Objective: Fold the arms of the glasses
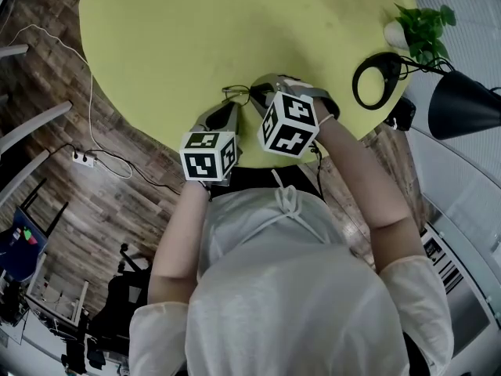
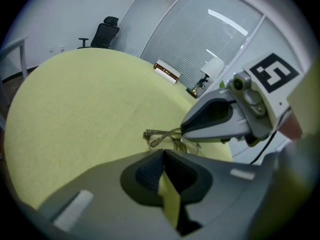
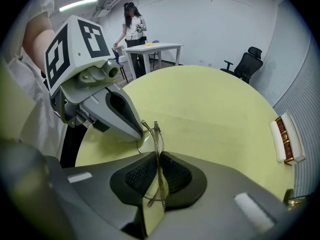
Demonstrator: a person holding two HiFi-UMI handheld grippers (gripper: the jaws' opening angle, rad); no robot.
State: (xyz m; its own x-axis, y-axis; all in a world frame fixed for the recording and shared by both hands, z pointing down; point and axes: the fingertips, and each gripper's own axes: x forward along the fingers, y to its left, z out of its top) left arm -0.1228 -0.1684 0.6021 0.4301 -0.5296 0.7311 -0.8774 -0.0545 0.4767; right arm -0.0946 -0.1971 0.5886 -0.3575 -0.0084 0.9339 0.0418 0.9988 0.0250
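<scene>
Mid-fold, looks like — right tool (image 3: 154, 156) pinched narrow on the glasses (image 3: 156, 133), near the tabletop (image 1: 172, 37) edge. Left tool (image 2: 164, 154) closed, empty, just beside. Next, likely — steady frame, swing arm inward gently.

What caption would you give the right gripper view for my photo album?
Right gripper pinching glasses at a round yellow-green table, left gripper close beside.

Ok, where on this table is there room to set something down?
The table is bare across its far and left parts, beyond the glasses. Crowded: near edge around the glasses, and the right rim by the black ring, plant and lamp.
</scene>
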